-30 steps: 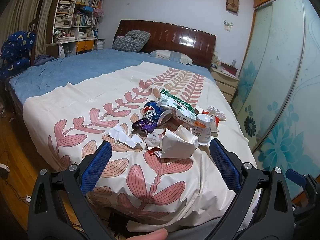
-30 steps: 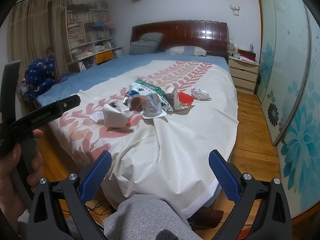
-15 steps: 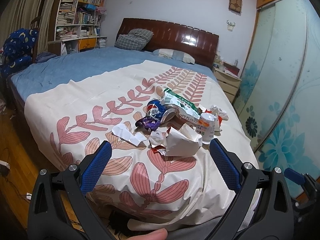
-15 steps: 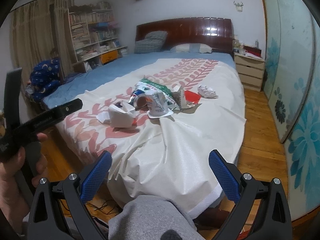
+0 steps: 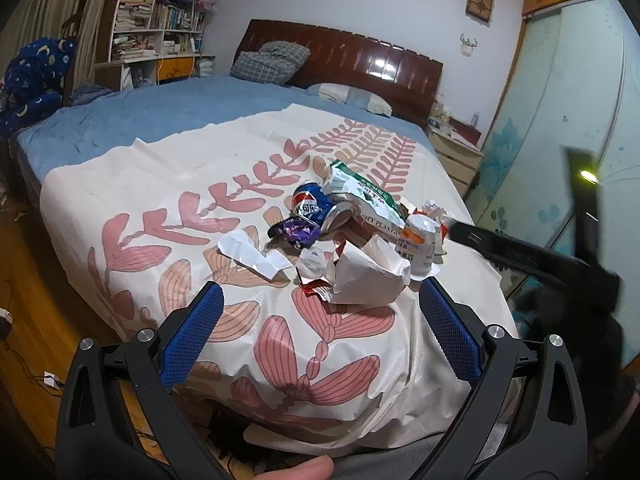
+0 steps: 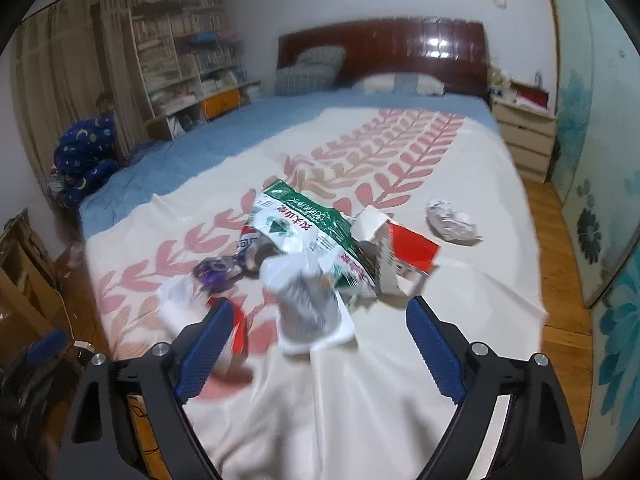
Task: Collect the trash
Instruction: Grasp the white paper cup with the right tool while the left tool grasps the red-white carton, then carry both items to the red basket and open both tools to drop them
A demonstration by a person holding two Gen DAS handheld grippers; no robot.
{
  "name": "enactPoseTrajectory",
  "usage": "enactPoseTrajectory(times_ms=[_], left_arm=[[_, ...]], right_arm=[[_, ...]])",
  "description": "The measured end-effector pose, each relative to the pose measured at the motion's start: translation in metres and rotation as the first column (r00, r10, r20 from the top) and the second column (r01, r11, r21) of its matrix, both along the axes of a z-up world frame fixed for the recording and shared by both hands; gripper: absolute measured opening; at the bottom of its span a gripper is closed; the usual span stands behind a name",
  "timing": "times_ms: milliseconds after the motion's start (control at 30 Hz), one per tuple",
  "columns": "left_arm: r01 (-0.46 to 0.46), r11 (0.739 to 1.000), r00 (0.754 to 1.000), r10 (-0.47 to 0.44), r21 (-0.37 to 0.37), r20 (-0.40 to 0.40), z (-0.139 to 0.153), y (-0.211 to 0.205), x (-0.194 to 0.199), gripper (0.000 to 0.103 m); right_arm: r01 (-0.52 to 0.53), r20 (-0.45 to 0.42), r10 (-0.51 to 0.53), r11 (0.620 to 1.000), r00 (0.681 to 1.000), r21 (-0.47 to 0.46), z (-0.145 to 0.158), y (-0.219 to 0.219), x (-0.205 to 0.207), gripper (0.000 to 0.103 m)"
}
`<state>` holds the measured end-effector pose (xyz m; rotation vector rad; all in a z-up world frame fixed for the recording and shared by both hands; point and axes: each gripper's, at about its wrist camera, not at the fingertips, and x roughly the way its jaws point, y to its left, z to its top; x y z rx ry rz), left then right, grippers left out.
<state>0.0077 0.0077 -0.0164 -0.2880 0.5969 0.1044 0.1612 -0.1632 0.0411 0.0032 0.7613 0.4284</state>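
The right gripper [image 6: 320, 344], its blue-padded jaws closing but still wide with nothing between the pads, hung low in the frame just short of a white crumpled plastic cup with printed label [image 6: 308, 300]. The left gripper [image 5: 320, 332] stood spread and empty, aimed at a white crumpled paper bag [image 5: 368, 276] at centre frame.

The trash sat heaped mid-frame on a cream bedcover with pink leaf print [image 5: 200, 184]: a crushed blue soda can [image 5: 310, 204], a purple foil wrapper [image 5: 298, 232], a green-and-white plastic packet [image 6: 304, 224], a red-and-white torn carton [image 6: 404, 252], and a grey wad of paper [image 6: 452, 220] lying apart at right.

The cup looked light and thin-walled; it would likely buckle, so a gentle pinch across its middle seemed best. The bag and wrapper were soft and could slip.

The right view was blurred, so labels were unreadable. What lay under the packet stayed hidden.
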Motion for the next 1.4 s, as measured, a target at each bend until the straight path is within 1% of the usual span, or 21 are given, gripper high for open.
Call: enactPoseTrajectory(times_ms=[67, 100, 133, 167, 200, 267, 367, 500, 633, 767, 800, 833, 867, 900, 1000, 1133, 1167, 1200, 1233, 1333, 1400], left_arm=[[0.01, 1.0, 1.0, -0.01, -0.008, -0.008, -0.003, -0.002, 0.004, 0.097], [0.02, 1.0, 1.0, -0.02, -0.014, -0.013, -0.005, -0.004, 0.007, 0.097], [0.028, 0.999, 0.999, -0.028, -0.017, -0.018, -0.006, -0.006, 0.01, 0.097], [0.034, 0.999, 0.999, -0.034, -0.018, -0.022, -0.008, -0.008, 0.012, 0.097], [0.044, 0.999, 0.999, -0.044, -0.021, -0.031, -0.011, -0.01, 0.016, 0.097], [0.057, 0.998, 0.997, -0.058, -0.026, -0.047, -0.015, -0.014, 0.022, 0.097], [0.075, 0.996, 0.995, -0.078, -0.049, -0.066, -0.02, -0.021, 0.034, 0.097], [0.082, 0.983, 0.993, -0.094, -0.167, -0.066, -0.027, -0.024, 0.056, 0.097], [0.031, 0.956, 0.993, -0.063, -0.292, -0.102, -0.044, -0.021, 0.083, 0.097], [-0.036, 0.934, 0.991, -0.012, -0.356, -0.132, -0.057, -0.021, 0.101, 0.095], [-0.059, 0.931, 0.99, 0.009, -0.359, -0.139, -0.06, -0.021, 0.102, 0.09], [-0.094, 0.929, 0.987, 0.038, -0.359, -0.158, -0.065, -0.022, 0.104, 0.072], [-0.109, 0.929, 0.982, 0.046, -0.354, -0.183, -0.068, -0.022, 0.107, 0.057], [-0.124, 0.926, 0.979, 0.056, -0.357, -0.194, -0.073, -0.022, 0.107, 0.056], [-0.138, 0.911, 0.982, 0.075, -0.389, -0.172, -0.074, -0.018, 0.099, 0.051], [-0.141, 0.912, 0.986, 0.097, -0.384, -0.133, -0.064, -0.019, 0.081, 0.048], [-0.136, 0.915, 0.988, 0.096, -0.38, -0.122, -0.059, -0.02, 0.077, 0.048], [-0.129, 0.919, 0.989, 0.095, -0.372, -0.11, -0.054, -0.021, 0.075, 0.034], [-0.11, 0.931, 0.993, 0.085, -0.348, -0.086, -0.042, -0.026, 0.067, 0.032], [-0.044, 0.95, 0.999, 0.047, -0.308, 0.003, -0.009, -0.041, 0.047, 0.032], [-0.009, 0.964, 0.999, 0.021, -0.265, 0.041, 0.006, -0.055, 0.039, 0.032]], right_arm=[[-0.01, -0.032, 0.01, 1.0, 0.999, -0.001, -0.013, 0.011, 0.023, 0.084], [-0.012, -0.078, 0.013, 1.0, 0.997, 0.006, -0.025, 0.016, 0.038, 0.079], [-0.014, -0.115, 0.016, 1.0, 0.993, 0.015, -0.033, 0.019, 0.046, 0.062], [-0.015, -0.169, 0.02, 0.999, 0.985, 0.033, -0.044, 0.021, 0.056, 0.048], [-0.008, -0.193, 0.019, 0.998, 0.981, 0.061, -0.051, 0.019, 0.061, 0.048], [-0.001, -0.193, 0.019, 0.996, 0.981, 0.092, -0.057, 0.016, 0.061, 0.047], [-0.013, -0.161, 0.038, 0.988, 0.986, 0.152, -0.048, 0.005, 0.045, 0.046], [-0.017, -0.13, 0.046, 0.977, 0.99, 0.212, -0.026, -0.022, 0.014, 0.046], [0.001, -0.138, 0.039, 0.961, 0.99, 0.275, -0.006, -0.069, -0.027, 0.046], [0.009, -0.142, 0.029, 0.965, 0.989, 0.263, -0.003, -0.101, -0.065, 0.045], [0.002, -0.147, 0.036, 0.968, 0.989, 0.252, -0.004, -0.105, -0.07, 0.045], [0.0, -0.147, 0.037, 0.969, 0.989, 0.245, -0.006, -0.11, -0.074, 0.046], [0.001, -0.147, 0.035, 0.971, 0.988, 0.238, -0.006, -0.115, -0.078, 0.045], [-0.004, -0.147, 0.039, 0.973, 0.988, 0.232, -0.006, -0.12, -0.081, 0.045], [0.001, -0.143, 0.033, 0.972, 0.989, 0.236, -0.005, -0.133, -0.09, 0.045], [0.013, -0.146, 0.025, 0.968, 0.989, 0.252, -0.005, -0.147, -0.097, 0.045], [0.014, -0.142, 0.024, 0.966, 0.99, 0.259, -0.002, -0.152, -0.099, 0.045], [0.015, -0.134, 0.022, 0.963, 0.991, 0.269, 0.002, -0.157, -0.101, 0.045], [0.016, -0.125, 0.02, 0.961, 0.992, 0.276, 0.007, -0.161, -0.101, 0.045], [0.018, -0.08, 0.007, 0.955, 0.997, 0.297, 0.03, -0.181, -0.108, 0.045], [0.032, -0.052, -0.016, 0.95, 0.998, 0.31, 0.045, -0.203, -0.115, 0.045]])
